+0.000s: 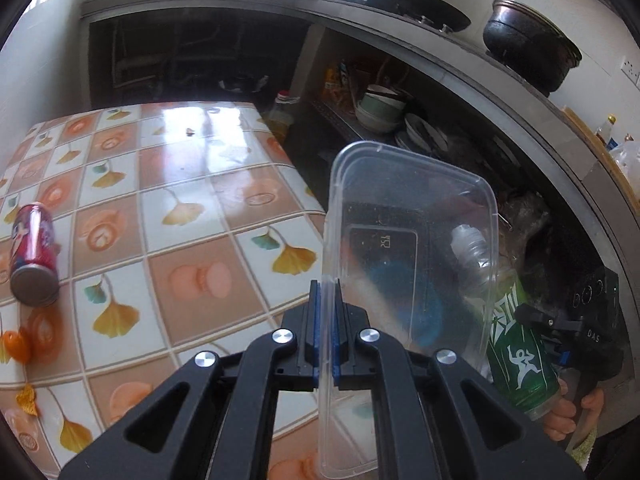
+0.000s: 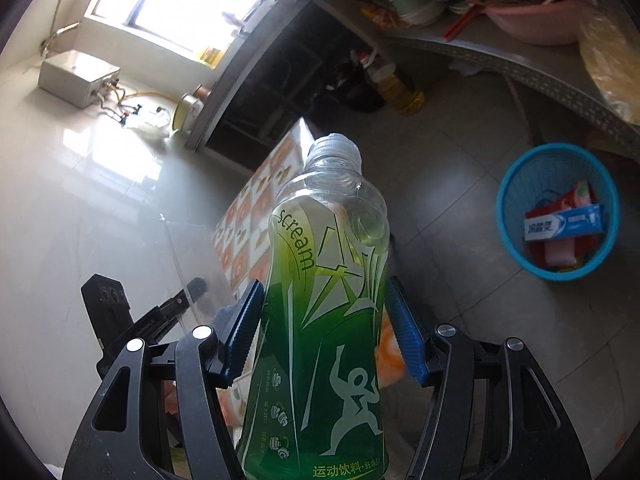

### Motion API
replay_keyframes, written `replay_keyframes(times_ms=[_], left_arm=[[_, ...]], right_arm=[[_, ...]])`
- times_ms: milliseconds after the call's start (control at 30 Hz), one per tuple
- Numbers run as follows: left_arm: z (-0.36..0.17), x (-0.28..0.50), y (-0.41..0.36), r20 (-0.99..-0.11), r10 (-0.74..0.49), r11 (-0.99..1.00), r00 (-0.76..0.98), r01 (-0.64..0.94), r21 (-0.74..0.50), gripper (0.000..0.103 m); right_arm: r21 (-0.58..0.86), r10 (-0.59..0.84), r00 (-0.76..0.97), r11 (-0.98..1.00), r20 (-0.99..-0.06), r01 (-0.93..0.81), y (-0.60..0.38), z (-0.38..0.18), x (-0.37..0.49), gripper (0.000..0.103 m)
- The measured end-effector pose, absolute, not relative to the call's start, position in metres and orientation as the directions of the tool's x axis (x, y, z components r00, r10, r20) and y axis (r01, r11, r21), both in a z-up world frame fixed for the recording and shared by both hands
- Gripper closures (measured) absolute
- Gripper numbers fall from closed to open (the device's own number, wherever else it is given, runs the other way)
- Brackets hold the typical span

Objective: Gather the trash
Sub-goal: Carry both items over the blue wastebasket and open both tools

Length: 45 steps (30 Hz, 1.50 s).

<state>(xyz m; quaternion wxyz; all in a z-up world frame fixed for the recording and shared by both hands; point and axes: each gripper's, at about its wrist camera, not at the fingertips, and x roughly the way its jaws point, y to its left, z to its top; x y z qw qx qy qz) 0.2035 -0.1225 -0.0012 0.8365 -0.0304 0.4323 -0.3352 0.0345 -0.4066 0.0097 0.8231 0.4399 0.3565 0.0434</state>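
Ahead and right of my right tongs (image 2: pixel 324 336), which clamp the green bottle (image 2: pixel 320 320) neck-forward, sits the blue bin (image 2: pixel 505 216) on the floor; my left tongs (image 1: pixel 327 316) pinch the clear lid (image 1: pixel 404 248), farther off.

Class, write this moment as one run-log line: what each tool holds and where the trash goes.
left tool: shut on clear lid | right tool: shut on green bottle | blue bin: on floor, holds boxes | red can: on table
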Motion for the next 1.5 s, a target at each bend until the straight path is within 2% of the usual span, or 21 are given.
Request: replay_keyframes(times_ms=[200,400,633,833,900,933,967,1033,1267,1367,1500], left_arm=[[-0.014,0.225,-0.206,-0.766,-0.577,0.717,0.285,0.626,-0.307,0.099],[-0.047,0.240,-0.287,-0.844,-0.503,0.680,0.184,0.688,-0.255,0.099],[-0.104,0.263,-0.368,-0.919,-0.393,0.663,0.045,0.706,-0.249,0.099],[-0.136,0.277,-0.425,-0.945,-0.327,0.672,0.013,0.706,-0.223,0.099],[-0.140,0.281,-0.443,-0.937,-0.349,0.664,0.002,0.706,-0.245,0.096],[-0.142,0.282,-0.448,-0.932,-0.362,0.663,-0.005,0.701,-0.262,0.086],[-0.142,0.283,-0.450,-0.928,-0.372,0.667,0.001,0.696,-0.267,0.071],[-0.140,0.279,-0.451,-0.916,-0.402,0.669,0.018,0.688,-0.280,0.061],[-0.120,0.261,-0.425,-0.893,-0.450,0.628,-0.005,0.709,-0.321,0.061],[-0.102,0.252,-0.405,-0.872,-0.488,0.619,0.023,0.714,-0.328,0.056],[-0.080,0.240,-0.376,-0.852,-0.518,0.621,0.077,0.719,-0.313,0.056]], right_arm=[[0.735,0.266,0.752,0.552,-0.603,0.394,-0.456,-0.022,-0.008,0.045],[0.722,0.227,0.716,0.456,-0.660,0.520,-0.487,-0.072,-0.032,0.045],[0.701,0.244,0.663,0.368,-0.707,0.611,-0.513,-0.128,-0.013,0.045],[0.658,0.214,0.629,0.374,-0.747,0.654,-0.542,-0.148,0.020,0.044],[0.636,0.182,0.623,0.398,-0.761,0.661,-0.557,-0.156,0.036,0.040],[0.615,0.153,0.616,0.419,-0.773,0.668,-0.562,-0.159,0.043,0.037],[0.588,0.118,0.606,0.446,-0.786,0.675,-0.567,-0.163,0.050,0.033],[0.525,0.060,0.571,0.480,-0.819,0.702,-0.570,-0.169,0.056,0.032],[0.450,-0.025,0.546,0.537,-0.837,0.714,-0.542,-0.164,0.033,0.032],[0.440,-0.046,0.550,0.546,-0.834,0.713,-0.528,-0.157,0.023,0.032],[0.428,-0.061,0.552,0.564,-0.832,0.706,-0.515,-0.148,0.011,0.032]])
